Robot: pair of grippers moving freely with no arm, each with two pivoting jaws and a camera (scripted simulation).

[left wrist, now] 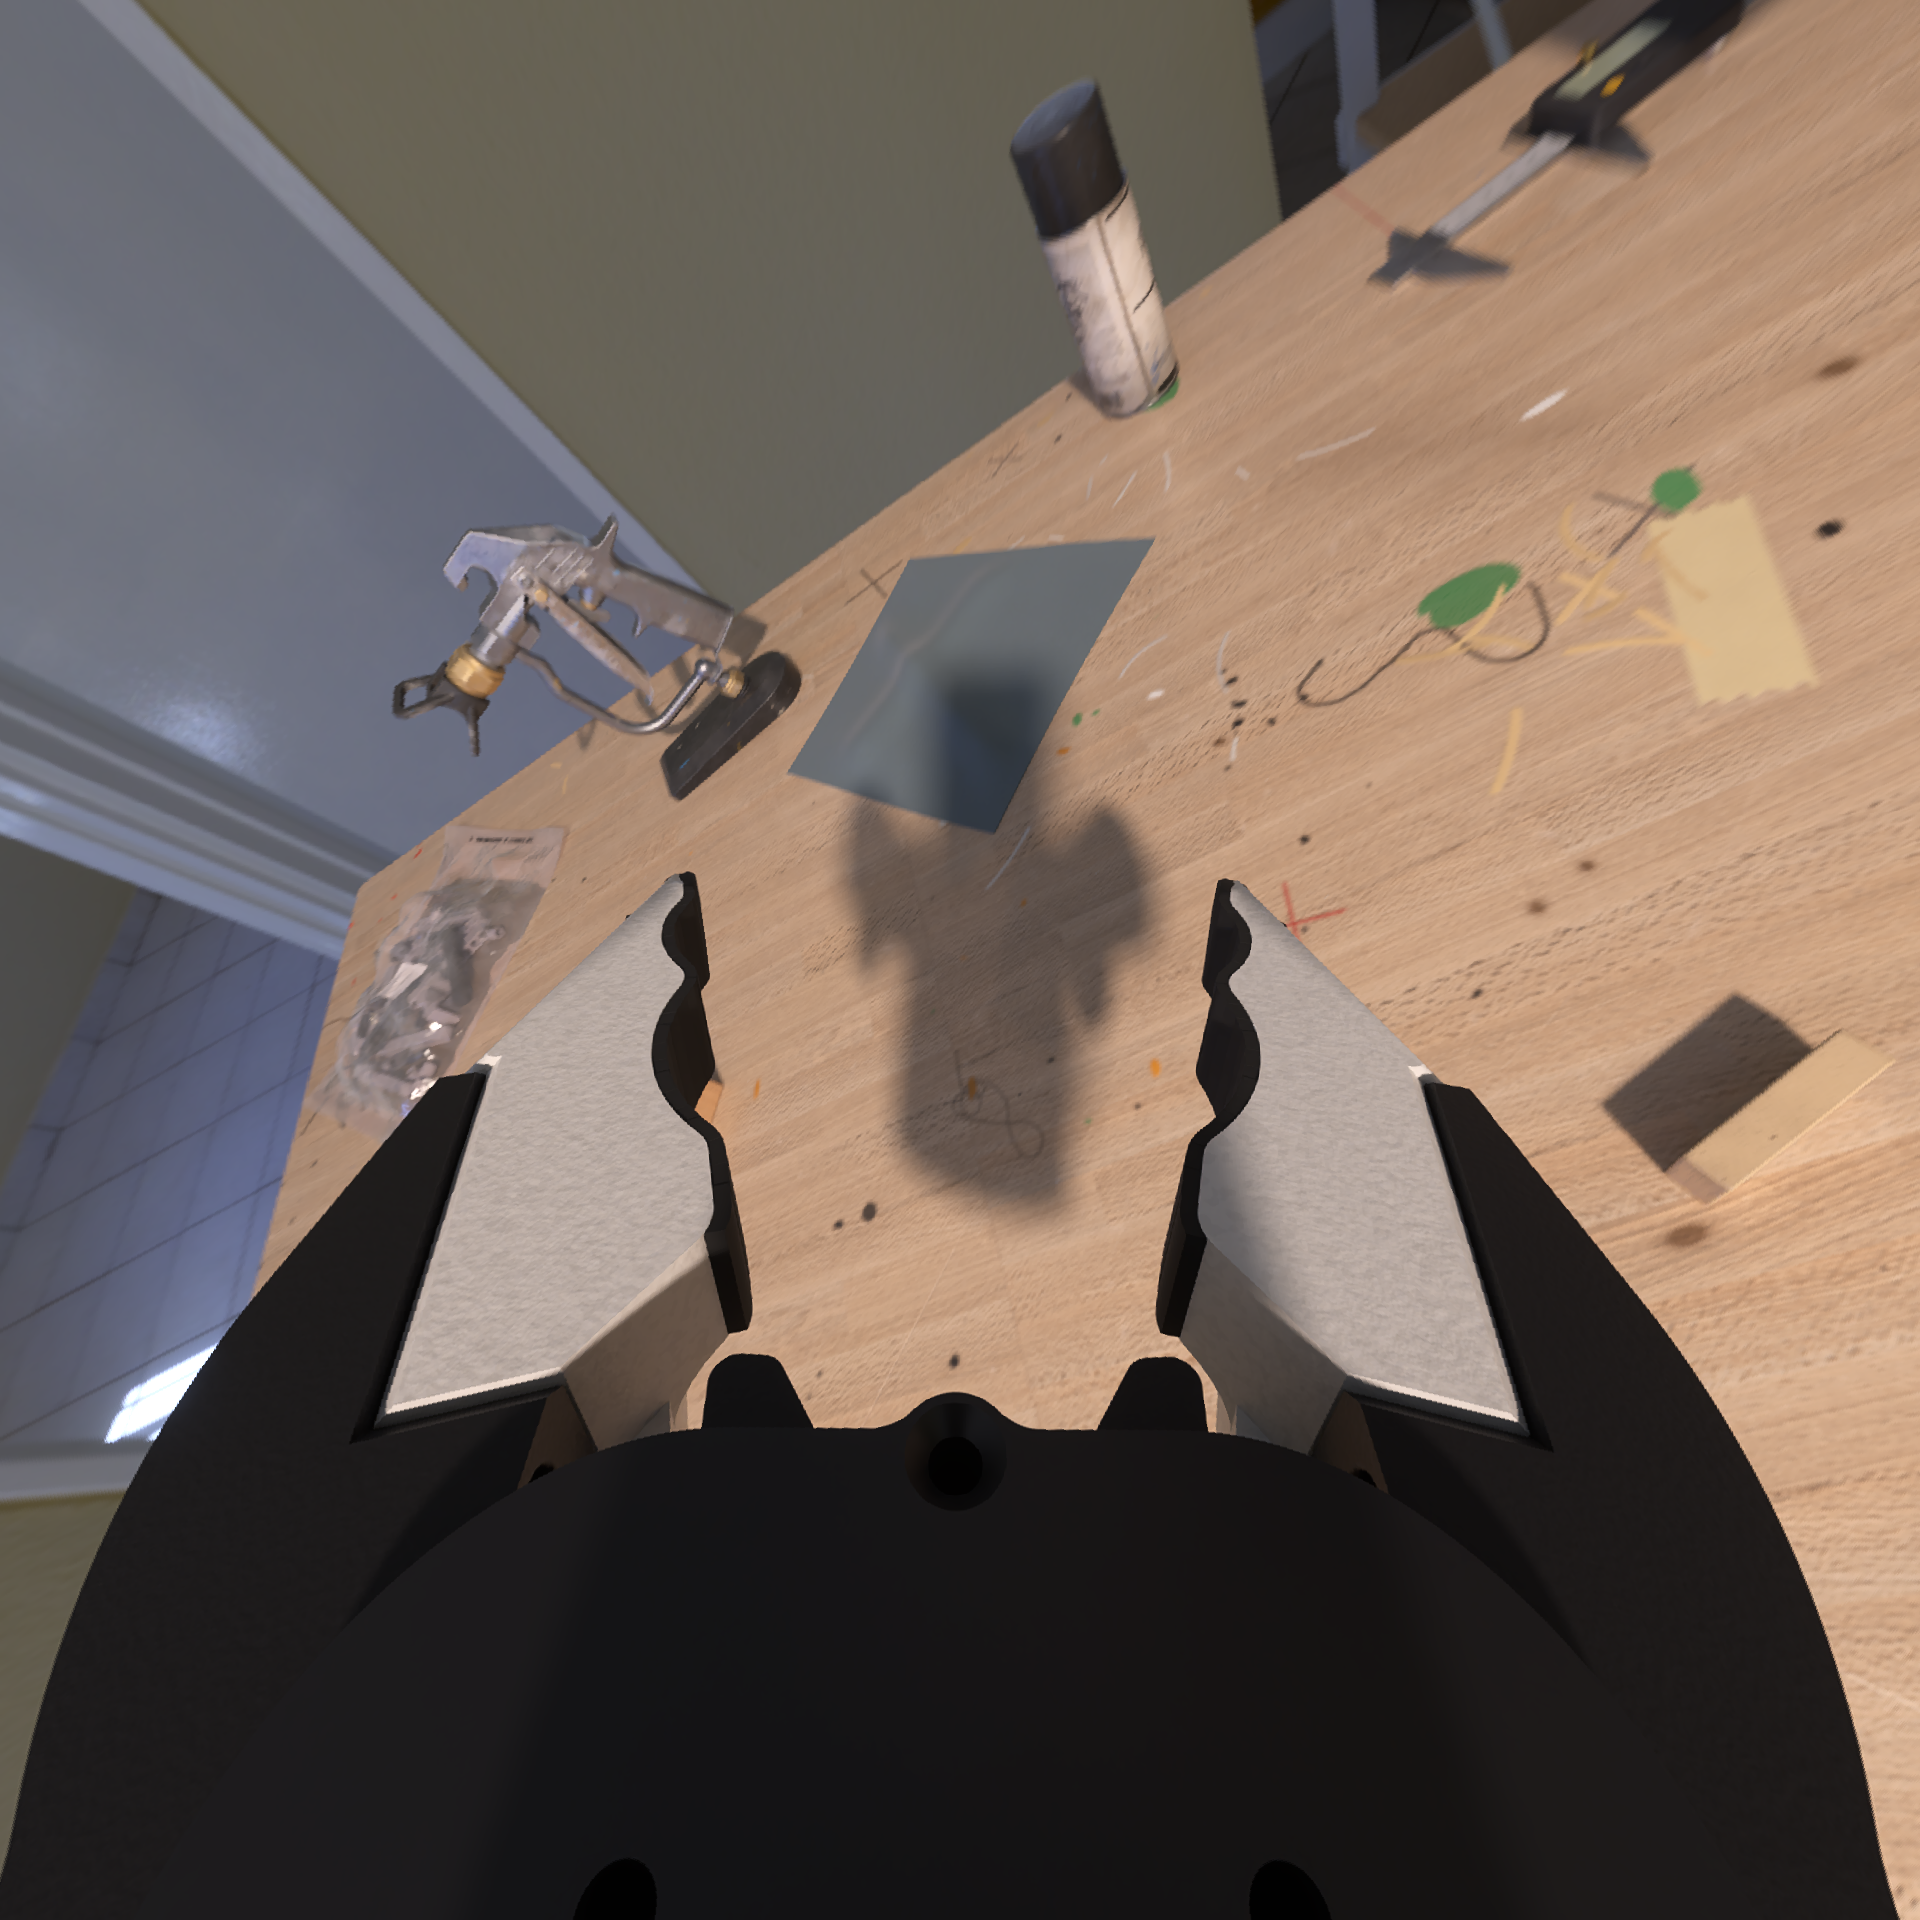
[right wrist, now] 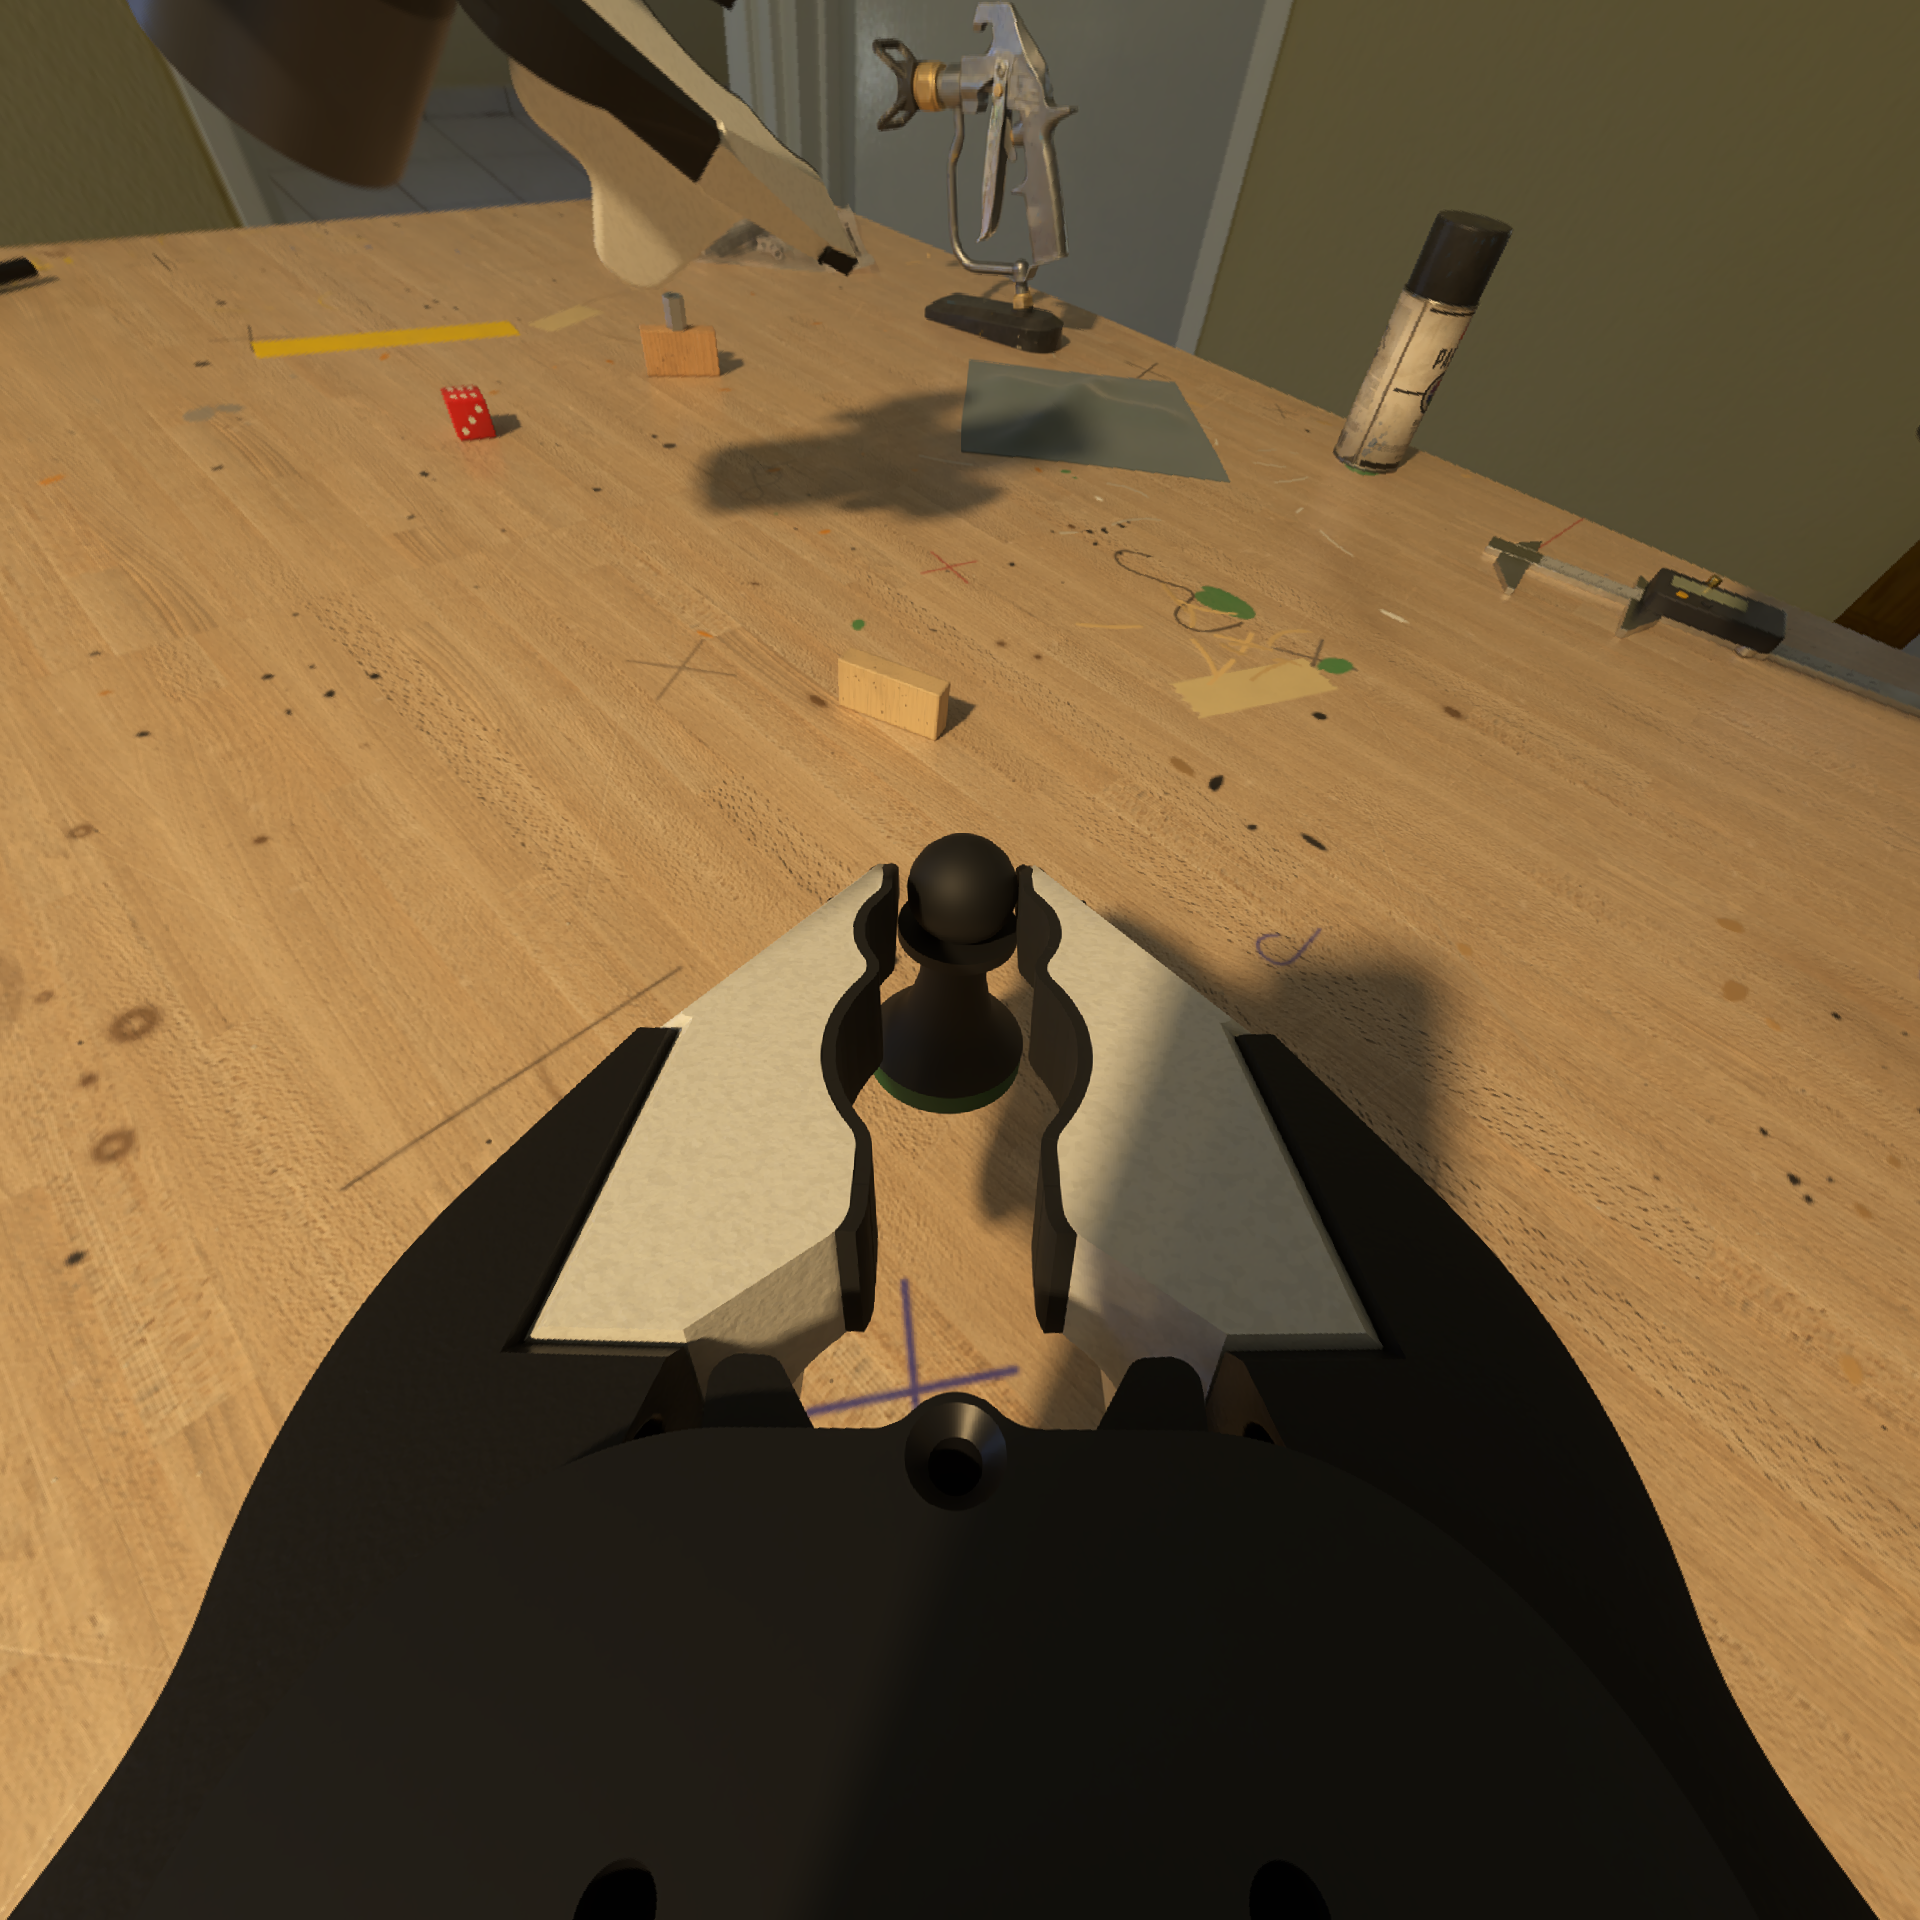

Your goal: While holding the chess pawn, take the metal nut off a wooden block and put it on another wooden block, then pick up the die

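Note:
My right gripper is shut on a black chess pawn, gripping it at the neck below its round head, a little above the wooden table. A wooden block with a small metal nut on top stands at the far left. A red die lies left of it. A second, bare wooden block lies mid-table and also shows in the left wrist view. My left gripper is open and empty, hovering high over the table; it shows in the right wrist view above the nut block.
A metal spray gun on a black stand and a spray can stand near the far table edge. A grey sheet lies flat between them. A digital caliper lies at the right. A bag of hardware lies by the table edge.

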